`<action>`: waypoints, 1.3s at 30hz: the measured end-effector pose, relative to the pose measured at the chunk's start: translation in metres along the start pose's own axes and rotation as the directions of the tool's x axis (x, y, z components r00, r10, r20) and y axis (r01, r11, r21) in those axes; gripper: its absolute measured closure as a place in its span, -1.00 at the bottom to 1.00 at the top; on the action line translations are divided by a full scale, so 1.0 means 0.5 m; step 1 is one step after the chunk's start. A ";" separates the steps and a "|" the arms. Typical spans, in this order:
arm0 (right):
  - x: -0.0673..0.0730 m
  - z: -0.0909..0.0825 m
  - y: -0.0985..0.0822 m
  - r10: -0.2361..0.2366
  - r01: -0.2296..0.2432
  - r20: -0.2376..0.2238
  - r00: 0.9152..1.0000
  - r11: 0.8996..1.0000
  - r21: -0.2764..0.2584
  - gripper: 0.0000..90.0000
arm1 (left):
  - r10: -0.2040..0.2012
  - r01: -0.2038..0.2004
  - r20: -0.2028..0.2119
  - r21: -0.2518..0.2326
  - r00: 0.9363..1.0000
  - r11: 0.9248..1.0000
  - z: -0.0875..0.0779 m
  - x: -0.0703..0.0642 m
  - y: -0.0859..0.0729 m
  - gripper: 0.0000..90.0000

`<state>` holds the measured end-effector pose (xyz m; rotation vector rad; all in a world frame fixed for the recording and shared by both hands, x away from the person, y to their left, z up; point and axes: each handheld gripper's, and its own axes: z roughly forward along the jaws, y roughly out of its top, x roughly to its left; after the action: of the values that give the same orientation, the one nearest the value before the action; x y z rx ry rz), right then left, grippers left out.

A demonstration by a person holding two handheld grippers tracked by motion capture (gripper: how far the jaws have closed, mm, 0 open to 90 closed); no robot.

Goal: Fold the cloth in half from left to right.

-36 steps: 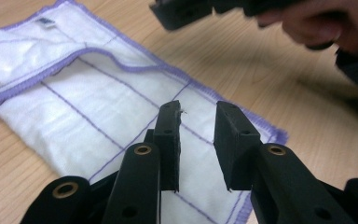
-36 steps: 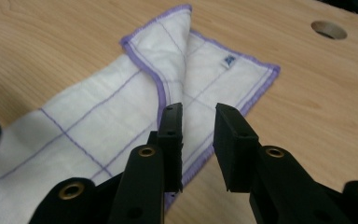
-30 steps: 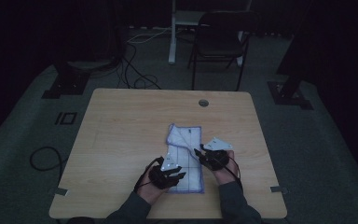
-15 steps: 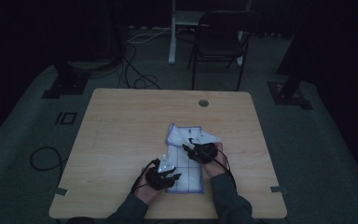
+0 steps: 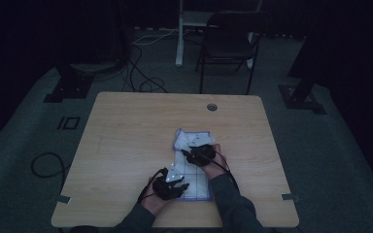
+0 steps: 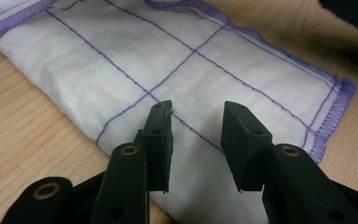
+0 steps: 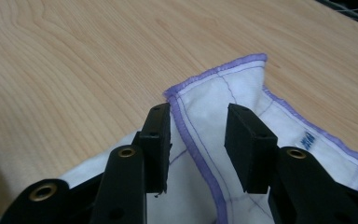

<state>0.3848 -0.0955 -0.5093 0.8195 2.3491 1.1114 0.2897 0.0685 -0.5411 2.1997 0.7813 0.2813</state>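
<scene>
A white cloth with purple grid lines and a purple hem lies folded on the near middle of the wooden table. My left gripper rests over the cloth's near left edge. Its jaws have just been opening and stand apart above the flat cloth, pinching nothing. My right gripper hovers over the cloth's middle. Its jaws have also just been opening. The hem of a folded-over flap runs beneath the gap, untouched by the pads.
A round cable hole sits near the table's far edge. Beyond the table stand a dark chair and a white post. Cables and stand feet lie on the dark floor.
My right gripper moved left from the cloth's right side to over its middle, and the right flap now lies folded over. Both pairs of jaws widened. The left hand stayed put.
</scene>
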 end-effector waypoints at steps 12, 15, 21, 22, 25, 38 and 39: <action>-0.003 0.079 0.001 -0.036 0.033 0.026 0.999 0.995 0.097 0.26 | -0.009 0.009 0.006 -0.013 1.000 1.000 0.001 0.000 -0.005 0.40; -0.009 0.088 -0.001 -0.022 0.019 0.030 0.999 0.993 0.113 0.40 | -0.009 0.009 0.003 -0.018 1.000 1.000 0.002 -0.001 -0.006 0.40; -0.028 0.077 0.006 -0.014 0.008 0.054 0.998 0.995 0.104 0.78 | -0.008 0.008 0.002 -0.022 1.000 1.000 0.002 -0.001 -0.007 0.40; -0.030 0.075 0.006 -0.010 0.003 0.067 0.998 0.995 0.104 0.81 | -0.008 0.008 0.002 -0.022 1.000 1.000 0.002 -0.001 -0.007 0.40; -0.047 0.065 0.007 0.019 -0.027 0.086 0.996 0.995 0.091 0.82 | -0.012 0.012 0.003 -0.020 1.000 1.000 0.002 0.000 -0.006 0.40; -0.134 0.028 -0.017 0.165 -0.173 0.123 0.979 0.983 0.057 0.84 | -0.021 0.021 0.007 -0.025 1.000 0.999 0.002 0.000 -0.007 0.39; -0.140 0.027 -0.019 0.175 -0.183 0.125 0.977 0.981 0.057 0.84 | -0.021 0.021 0.007 -0.026 1.000 0.999 0.002 0.000 -0.007 0.39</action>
<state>0.4413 -0.1391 -0.5171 1.1102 2.2598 1.0255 0.2884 0.0697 -0.5446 2.1657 0.7929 0.2720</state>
